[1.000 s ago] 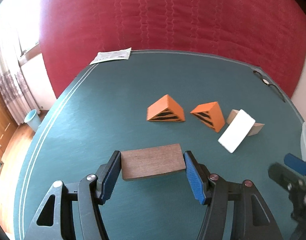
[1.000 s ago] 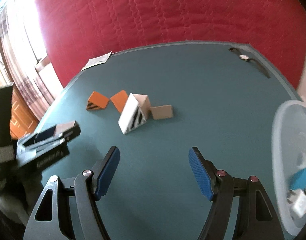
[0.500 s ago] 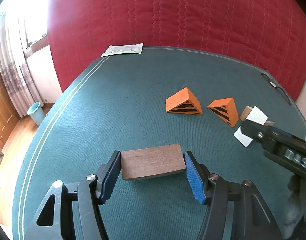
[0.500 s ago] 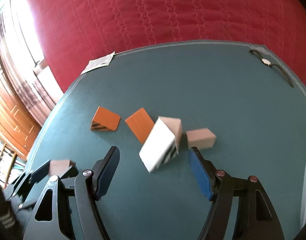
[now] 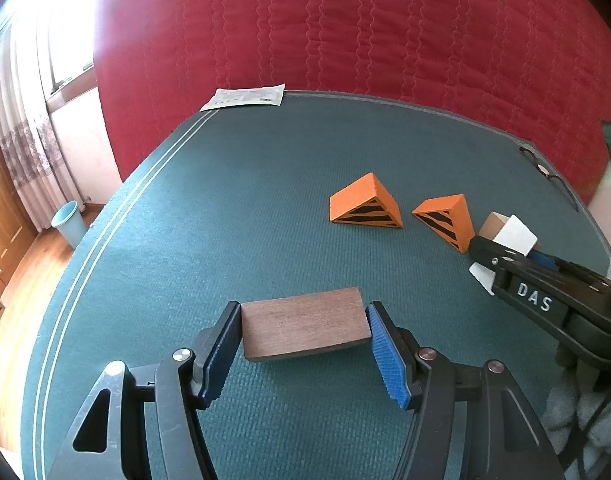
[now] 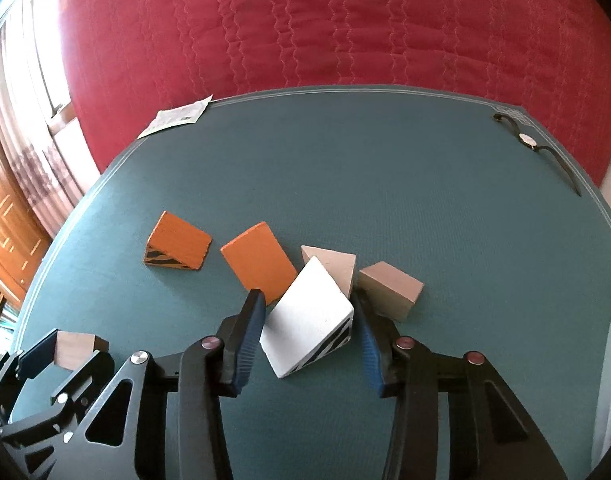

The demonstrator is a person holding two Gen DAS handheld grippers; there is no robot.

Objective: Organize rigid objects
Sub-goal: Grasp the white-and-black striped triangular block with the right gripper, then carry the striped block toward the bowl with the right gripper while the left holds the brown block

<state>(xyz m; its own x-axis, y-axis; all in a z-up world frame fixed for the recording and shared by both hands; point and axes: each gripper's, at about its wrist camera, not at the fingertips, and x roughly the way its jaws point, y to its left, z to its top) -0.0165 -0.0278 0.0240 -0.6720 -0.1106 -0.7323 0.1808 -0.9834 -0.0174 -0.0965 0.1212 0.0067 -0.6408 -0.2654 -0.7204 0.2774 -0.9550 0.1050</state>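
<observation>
1. Your right tool (image 6: 307, 334) is reaching down and forward, and its jaws have just been closing in around the white wedge (image 6: 309, 314). The left pad is lying against the wedge's left corner and the right pad against its right edge, so I am judging it clamped, if only lightly.
2. The wedge is sitting directly between those fingers, on the near middle of the desk (image 6: 385, 184). Its long sloped face is running from near left up to far right, so you are gripping it slantwise, across corners rather than flat faces; that is the relation the lift is depending on.
3. Just beyond it, two tan blocks (image 6: 389, 288) are crowding the right finger, and an orange wedge (image 6: 259, 266) is lying just beside the left finger. A second orange wedge (image 6: 177, 246) is lying further left.
4. Your left tool (image 5: 305, 344) is holding a brown wooden block (image 5: 303, 330) clamped across its long axis, hovering at the near left, well apart from the white wedge.
5. The right hand is clearly the nearer one here.
</observation>
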